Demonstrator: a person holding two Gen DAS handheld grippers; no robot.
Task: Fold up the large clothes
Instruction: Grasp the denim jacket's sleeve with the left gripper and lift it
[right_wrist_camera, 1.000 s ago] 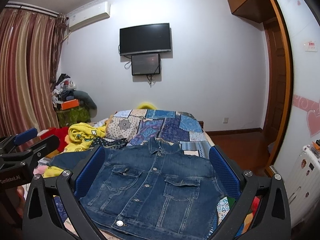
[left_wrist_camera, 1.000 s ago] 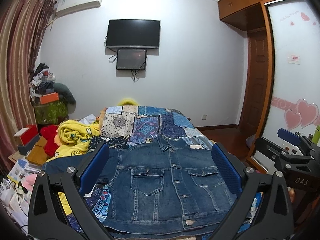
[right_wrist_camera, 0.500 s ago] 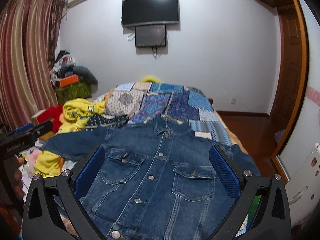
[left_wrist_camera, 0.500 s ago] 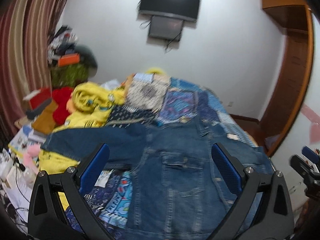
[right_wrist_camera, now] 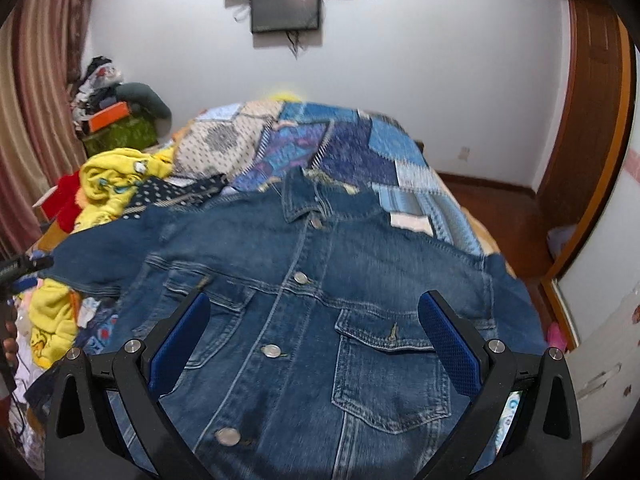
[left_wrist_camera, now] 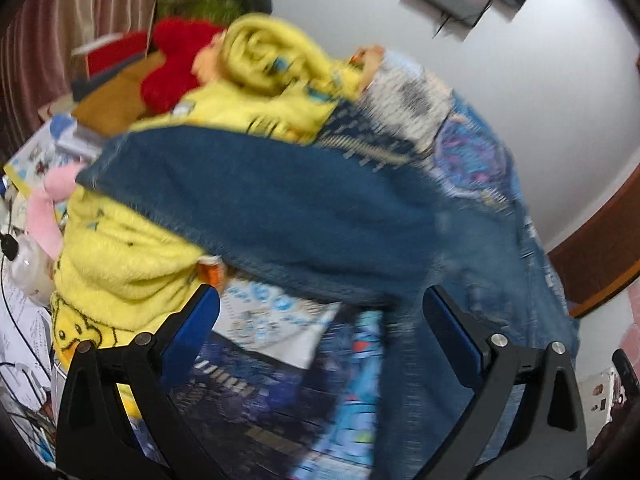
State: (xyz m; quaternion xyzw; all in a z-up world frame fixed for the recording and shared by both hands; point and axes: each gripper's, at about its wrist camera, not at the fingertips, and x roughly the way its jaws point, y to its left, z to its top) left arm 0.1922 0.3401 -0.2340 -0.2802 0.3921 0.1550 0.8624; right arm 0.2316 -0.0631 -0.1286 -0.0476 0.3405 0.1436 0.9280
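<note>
A denim jacket (right_wrist_camera: 320,300) lies flat, collar at 12 o'clock. Both the left gripper (left_wrist_camera: 320,320) and right gripper (right_wrist_camera: 314,320) hover spread wide, grasping nothing. The sleeve (left_wrist_camera: 260,200) edge reaches 9 o'clock over a yellow blanket (left_wrist_camera: 120,260).

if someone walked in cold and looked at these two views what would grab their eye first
The big blue denim jacket would, spread button-side up across the patchwork quilt on the bed and filling the right wrist view between the open right gripper. Next comes the fluffy yellow cartoon-print blanket, heaped at the bed's left edge, with one jacket sleeve draped over it just ahead of the open left gripper.
</note>
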